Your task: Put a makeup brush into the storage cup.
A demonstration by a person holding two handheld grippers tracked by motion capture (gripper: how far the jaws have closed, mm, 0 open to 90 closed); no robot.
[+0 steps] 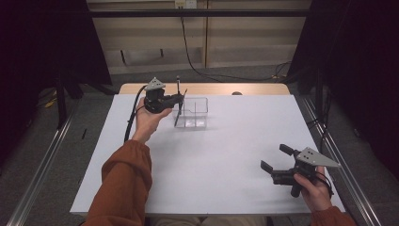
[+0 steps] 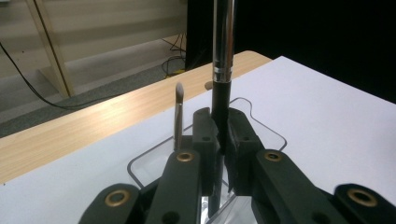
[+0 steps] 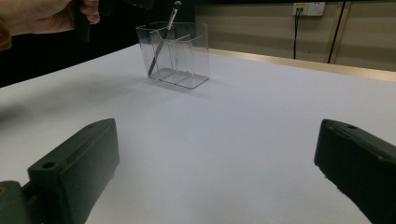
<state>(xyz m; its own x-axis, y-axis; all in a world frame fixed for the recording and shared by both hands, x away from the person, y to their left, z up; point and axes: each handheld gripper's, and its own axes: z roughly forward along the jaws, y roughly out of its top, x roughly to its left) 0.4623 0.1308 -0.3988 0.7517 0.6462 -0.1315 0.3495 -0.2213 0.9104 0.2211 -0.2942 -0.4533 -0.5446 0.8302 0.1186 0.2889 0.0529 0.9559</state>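
Brushes and a clear organiser point(image 1: 195, 113) make up the work at the far side of the white table point(image 1: 226, 155), close to the strip of bare wood at its back edge. The organiser is a transparent box split into compartments. A thin brush with a pale tip point(image 2: 179, 116) already leans inside it, tilted against a wall; from the right gripper view it stands slanted in the left part of the box point(image 3: 161, 42). Beyond the table lie grey floor, a black cable and pale wall panels, with dark curtains to either side.

Nothing stands between the organiser and the left gripper point(image 1: 176, 100), which hangs right at the box's left rim. Its jaws are clenched on a black-handled brush with a chrome ferrule point(image 2: 222, 70), held upright, the handle's lower end reaching down into the compartment below the jaws. The left hand point(image 1: 149, 121) grips the tool from beneath, forearm in a rust-orange sleeve stretched forward across the table.

Well apart, near the table's front right corner, the right gripper point(image 1: 277, 159) rests low over bare tabletop, its jaws spread wide with nothing between them, pointing left and away toward the organiser.
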